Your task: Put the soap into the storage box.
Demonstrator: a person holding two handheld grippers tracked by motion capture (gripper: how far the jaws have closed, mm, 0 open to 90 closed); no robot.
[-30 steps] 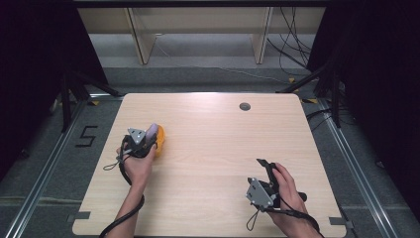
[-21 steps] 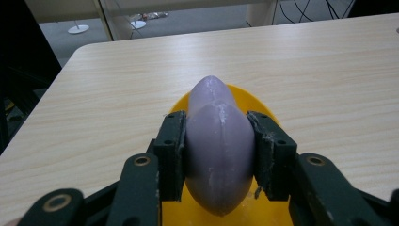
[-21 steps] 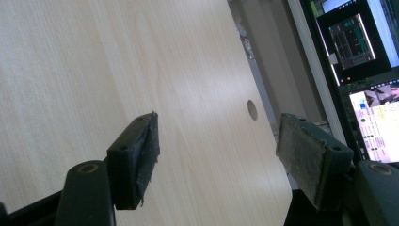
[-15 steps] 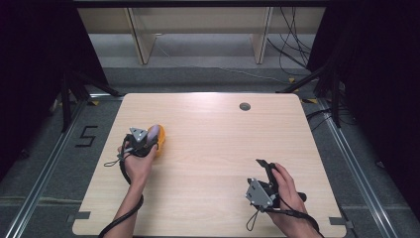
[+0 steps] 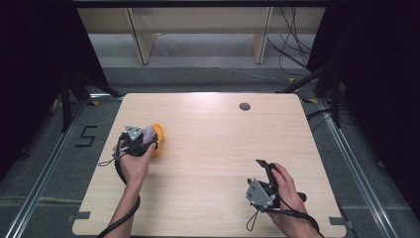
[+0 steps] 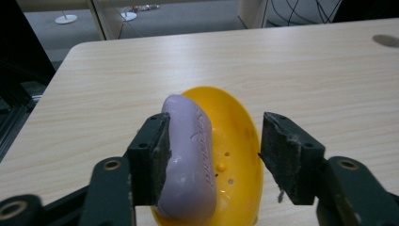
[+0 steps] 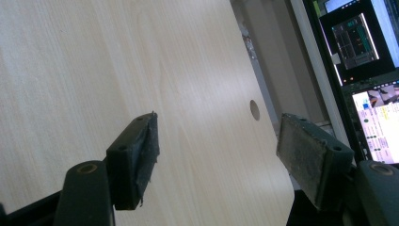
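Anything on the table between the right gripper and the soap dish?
Nothing: in the high view, bare wood runs from the right gripper to the yellow soap dish, where the left gripper stands open around the purple soap.

Lab, framed table (image 5: 213,148), monitors (image 7: 362,61), cables (image 5: 292,54)

High view: above the near edge, facing down the tabletop (image 5: 213,144).
Gripper views: close, low over that same tabletop.

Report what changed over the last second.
Hardly anything moved. The left hand-held gripper stays over the yellow soap dish, jaws apart, one pad against the purple soap bar. The right hand-held gripper rests open near the table's front right.
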